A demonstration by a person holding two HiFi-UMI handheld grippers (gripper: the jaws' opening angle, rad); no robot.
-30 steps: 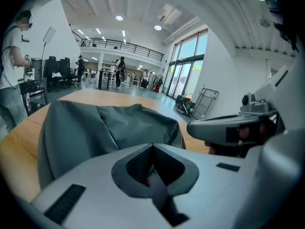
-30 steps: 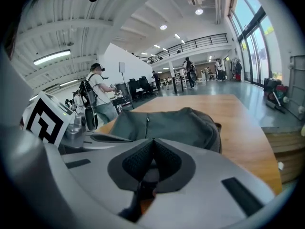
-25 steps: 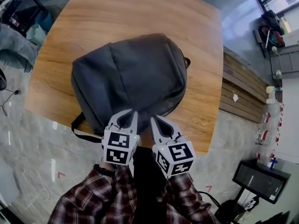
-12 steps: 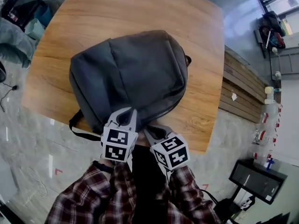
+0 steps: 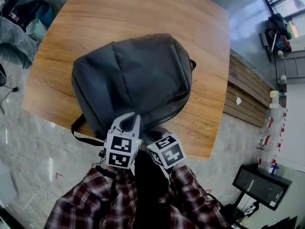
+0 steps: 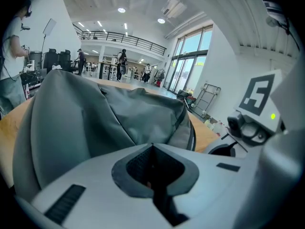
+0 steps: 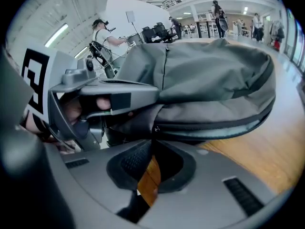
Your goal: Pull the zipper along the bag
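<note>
Grey bag point(image 5: 133, 80): lies flat on the wooden table point(image 5: 143, 13), its near end at the table's near edge, right under both grippers.
Change: the right gripper point(image 7: 153, 140) has swung in from the right and turned, so its cube now sits just beside the left one; the bag has barely shifted.
Right gripper: jaws together on the zipper pull point(image 7: 155, 128), at the near end of the zipper point(image 7: 224, 123).
Left gripper point(image 6: 152, 147): jaws together at the bag's near edge, seemingly pinching fabric to brace it.
Meaning: grip and brace look set, so the pull along the bag can probably begin; no length of zipper looks run yet.
Path: the zipper curves away along the bag's right side, toward the far end.
Edges: a strap point(image 5: 78, 128) hangs off the near table edge at the left; the bag could slide toward it if the brace slips.
Room: bare wood to the right of the bag and beyond it, with nothing in the way of the right arm.
</note>
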